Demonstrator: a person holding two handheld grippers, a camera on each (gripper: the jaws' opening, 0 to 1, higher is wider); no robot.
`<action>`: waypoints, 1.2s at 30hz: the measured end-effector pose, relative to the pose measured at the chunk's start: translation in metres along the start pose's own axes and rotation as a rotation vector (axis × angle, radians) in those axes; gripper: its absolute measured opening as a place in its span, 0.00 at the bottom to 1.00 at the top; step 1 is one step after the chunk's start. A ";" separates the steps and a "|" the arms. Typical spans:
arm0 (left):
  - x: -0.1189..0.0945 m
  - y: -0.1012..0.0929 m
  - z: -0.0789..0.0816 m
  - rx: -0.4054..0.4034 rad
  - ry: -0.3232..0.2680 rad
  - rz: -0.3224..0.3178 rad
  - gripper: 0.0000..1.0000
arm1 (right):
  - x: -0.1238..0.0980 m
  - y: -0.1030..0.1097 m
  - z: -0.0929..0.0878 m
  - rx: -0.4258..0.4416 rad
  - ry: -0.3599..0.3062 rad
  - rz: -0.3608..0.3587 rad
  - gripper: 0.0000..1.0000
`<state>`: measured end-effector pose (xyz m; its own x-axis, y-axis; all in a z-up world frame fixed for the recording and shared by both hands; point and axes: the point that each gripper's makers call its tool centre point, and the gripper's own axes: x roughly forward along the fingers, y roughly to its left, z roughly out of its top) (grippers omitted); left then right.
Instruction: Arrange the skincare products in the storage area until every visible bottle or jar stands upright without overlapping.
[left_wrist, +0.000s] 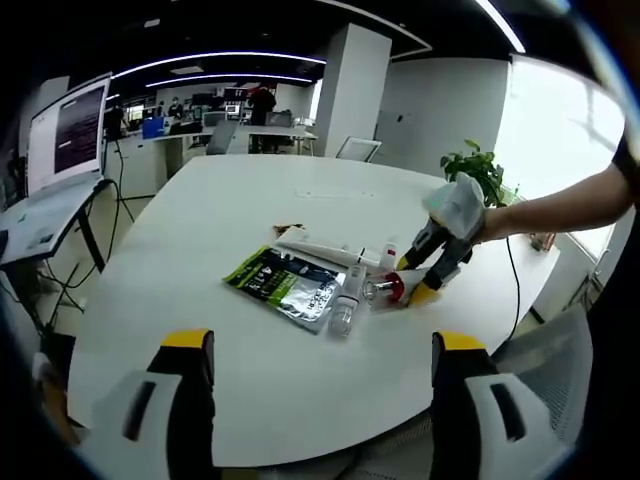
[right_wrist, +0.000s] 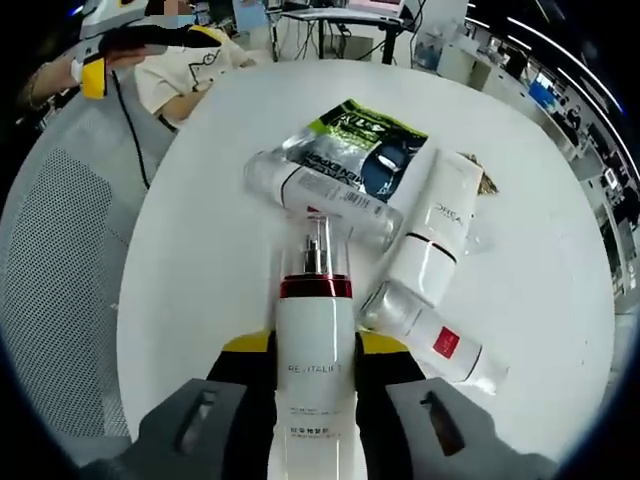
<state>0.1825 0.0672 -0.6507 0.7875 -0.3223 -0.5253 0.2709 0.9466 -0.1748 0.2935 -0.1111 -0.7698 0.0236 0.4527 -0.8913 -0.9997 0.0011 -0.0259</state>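
Note:
On the white round table (left_wrist: 200, 230) lie a green-and-black sachet (left_wrist: 283, 282), a long white tube (left_wrist: 320, 248) and a clear bottle (left_wrist: 345, 305). My right gripper (left_wrist: 412, 280), in a gloved hand, is shut on a white bottle with a red band (left_wrist: 388, 289), which lies low over the table. In the right gripper view that bottle (right_wrist: 315, 300) runs lengthwise between the jaws of my right gripper (right_wrist: 315, 345). Ahead lie the clear bottle (right_wrist: 320, 200), sachet (right_wrist: 365, 150), white tube (right_wrist: 435, 235) and a small red-labelled tube (right_wrist: 430, 335). My left gripper (left_wrist: 322, 342) is open, well short of the pile.
A mesh chair (right_wrist: 70, 260) stands at the table's edge, and a seated person (right_wrist: 190, 65) holds the left gripper (right_wrist: 110, 45) there. A laptop on a side desk (left_wrist: 70, 130) is off to the left, a potted plant (left_wrist: 475, 170) behind the table.

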 end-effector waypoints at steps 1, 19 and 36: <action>0.000 0.000 0.000 0.001 0.000 0.000 0.83 | 0.000 0.000 0.000 -0.001 0.000 -0.003 0.29; 0.000 0.000 0.001 0.019 -0.007 0.001 0.82 | -0.010 0.008 -0.002 0.116 -0.129 -0.088 0.28; 0.001 0.001 -0.001 0.041 0.001 -0.002 0.81 | -0.034 0.009 -0.001 0.221 -0.237 -0.194 0.28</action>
<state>0.1829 0.0674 -0.6526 0.7864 -0.3242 -0.5258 0.2949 0.9450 -0.1415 0.2833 -0.1268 -0.7403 0.2356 0.6187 -0.7495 -0.9556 0.2878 -0.0628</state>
